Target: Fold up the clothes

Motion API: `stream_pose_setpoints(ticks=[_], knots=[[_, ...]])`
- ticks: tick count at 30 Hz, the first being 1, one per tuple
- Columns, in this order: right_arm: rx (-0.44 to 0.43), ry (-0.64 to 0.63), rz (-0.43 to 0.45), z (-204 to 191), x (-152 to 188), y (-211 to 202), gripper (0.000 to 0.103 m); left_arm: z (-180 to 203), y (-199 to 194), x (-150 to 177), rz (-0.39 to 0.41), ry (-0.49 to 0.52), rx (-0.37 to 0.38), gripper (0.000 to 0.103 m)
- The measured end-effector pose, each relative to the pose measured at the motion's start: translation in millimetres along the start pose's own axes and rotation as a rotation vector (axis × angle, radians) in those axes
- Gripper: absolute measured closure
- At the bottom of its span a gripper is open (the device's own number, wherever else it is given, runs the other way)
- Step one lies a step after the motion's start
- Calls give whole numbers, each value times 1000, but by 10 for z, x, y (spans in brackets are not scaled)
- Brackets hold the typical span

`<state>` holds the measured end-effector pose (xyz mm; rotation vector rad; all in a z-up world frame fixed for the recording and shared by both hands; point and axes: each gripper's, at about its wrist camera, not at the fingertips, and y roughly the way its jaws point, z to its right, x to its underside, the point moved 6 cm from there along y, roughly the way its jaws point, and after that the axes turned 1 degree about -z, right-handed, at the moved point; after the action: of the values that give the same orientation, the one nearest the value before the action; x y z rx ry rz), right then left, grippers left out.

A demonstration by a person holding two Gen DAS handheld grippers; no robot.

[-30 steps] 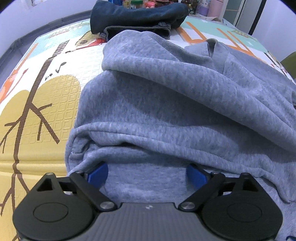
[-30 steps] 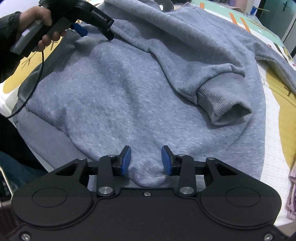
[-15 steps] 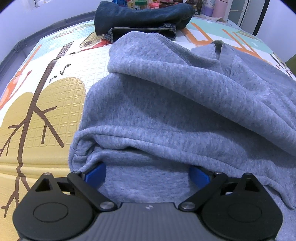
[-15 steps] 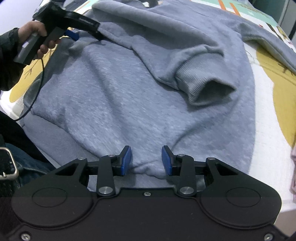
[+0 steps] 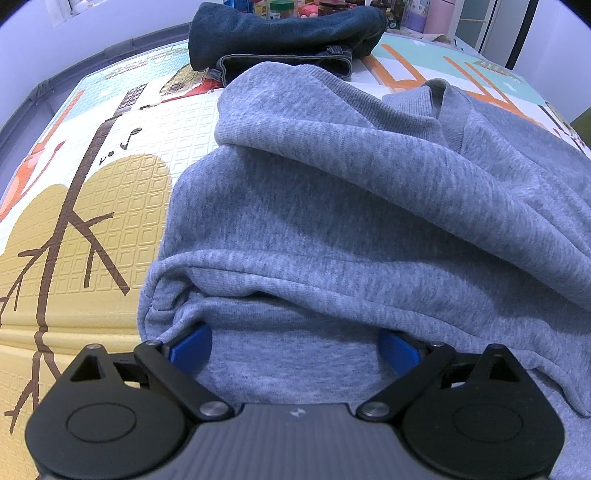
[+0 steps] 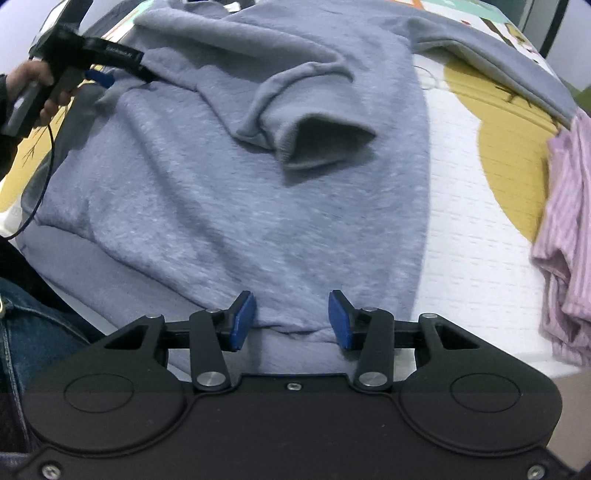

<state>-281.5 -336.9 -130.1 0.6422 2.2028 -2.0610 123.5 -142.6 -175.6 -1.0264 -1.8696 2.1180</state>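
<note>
A grey sweatshirt [image 5: 332, 221] lies spread on the patterned play mat [image 5: 92, 203], its neck at the far side. One sleeve is folded across the body, with its ribbed cuff [image 6: 321, 144] gaping toward me. My left gripper [image 5: 295, 349] stands wide open, its blue pads pushed into a fold at the sweatshirt's side. The right wrist view shows it at the far left [image 6: 123, 75], held by a hand [image 6: 33, 81]. My right gripper [image 6: 291, 321] is open over the bottom hem of the sweatshirt [image 6: 240, 203]. Flat fabric lies between its pads without being pinched.
Folded dark jeans [image 5: 288, 44] sit on the mat beyond the sweatshirt. A pink striped garment [image 6: 565, 240] lies at the right edge of the mat [image 6: 480, 221]. The person's jeans-clad leg [image 6: 29, 332] is at the near left. Bottles and jars [image 5: 280, 5] line the back.
My right gripper has slid to the right along the hem, bringing the pink garment into view, and its jaws stand slightly wider. The left gripper has stayed put in the fold.
</note>
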Motion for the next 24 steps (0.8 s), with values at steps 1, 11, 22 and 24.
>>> stream_pose_setpoints(ticks=[1, 11, 22, 24], knots=[[1, -1, -3, 18, 12, -16, 61, -2, 0, -1, 1, 1, 1, 4], [43, 33, -30, 146, 38, -192, 57, -62, -93, -4, -8, -51, 36, 12], [-14, 161, 185, 122, -566, -493, 57, 100, -570, -17, 101, -5, 108, 12], [-33, 184, 196, 106, -664, -454, 57, 186, -635, 13, 114, 35, 123, 12]])
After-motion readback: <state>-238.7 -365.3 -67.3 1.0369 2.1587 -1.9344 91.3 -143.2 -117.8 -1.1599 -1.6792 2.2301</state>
